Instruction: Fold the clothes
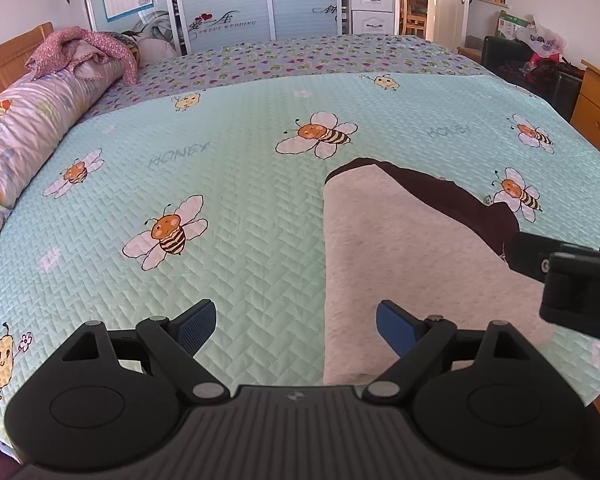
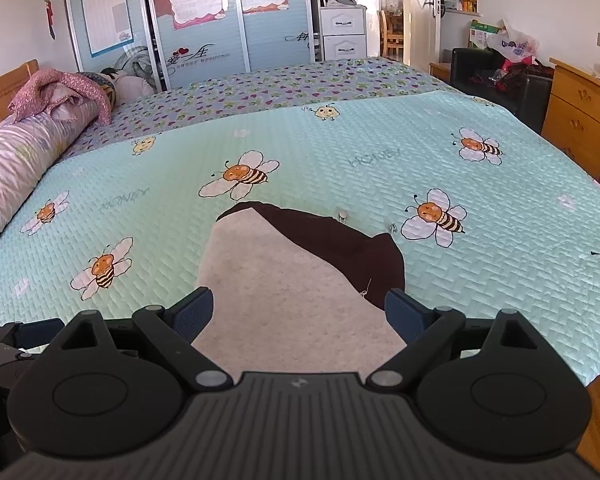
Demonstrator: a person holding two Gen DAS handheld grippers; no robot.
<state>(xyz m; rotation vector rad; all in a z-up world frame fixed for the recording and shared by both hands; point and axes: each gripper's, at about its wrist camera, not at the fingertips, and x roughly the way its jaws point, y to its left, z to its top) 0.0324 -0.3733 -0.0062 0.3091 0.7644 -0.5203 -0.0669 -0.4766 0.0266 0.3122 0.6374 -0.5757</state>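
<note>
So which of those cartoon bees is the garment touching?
The bee right of the garment: its wing meets the dark edge. The other bees lie clear of it.

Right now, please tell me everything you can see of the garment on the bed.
The garment lies flat on the green bee-print quilt. It looks like soft, fleecy fabric: the pale grey inner side faces up, while the dark brown outer side shows along its far and right edges. Neither open gripper is holding it.
</note>
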